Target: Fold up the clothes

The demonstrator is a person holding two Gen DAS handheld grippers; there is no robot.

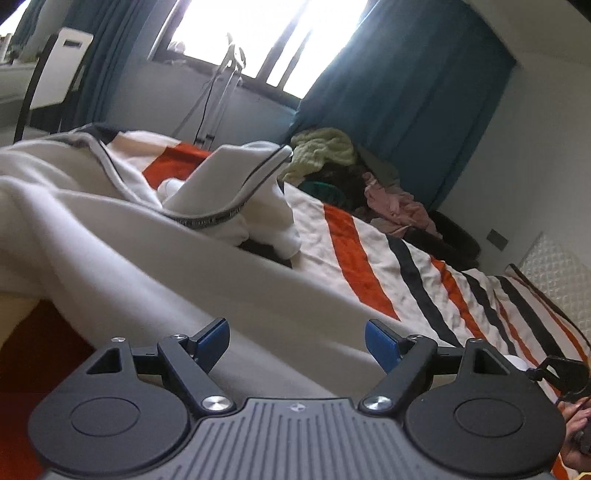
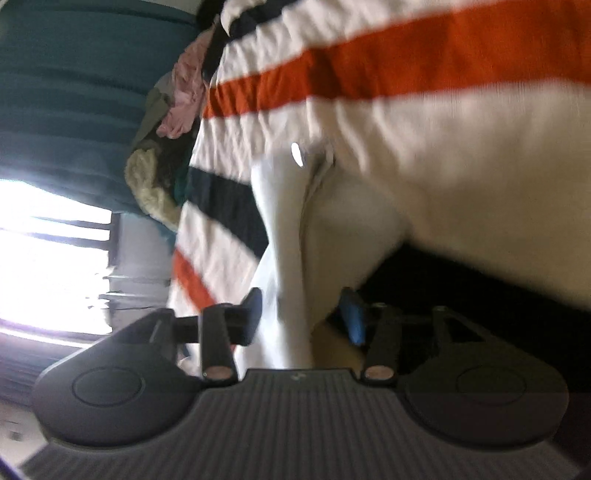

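Left wrist view: left gripper [image 1: 295, 341] — fingers spread, nothing between them, low over a white garment [image 1: 110, 236] that lies rumpled across the striped bedspread [image 1: 369, 258]; its zipper edge [image 1: 236, 206] stands up. Clothes heap [image 1: 351, 177] at the far end, teal curtains [image 1: 406, 92], bright window [image 1: 258, 33].

Right wrist view, blurred: right gripper [image 2: 301, 314] — fingers part-closed around a white fold [image 2: 284, 240] of the garment; whether they pinch it, I cannot tell. Bedspread [image 2: 406, 62] beyond.

Judged step: one edge taken up for folding. Next calls for the left to find a matching edge.
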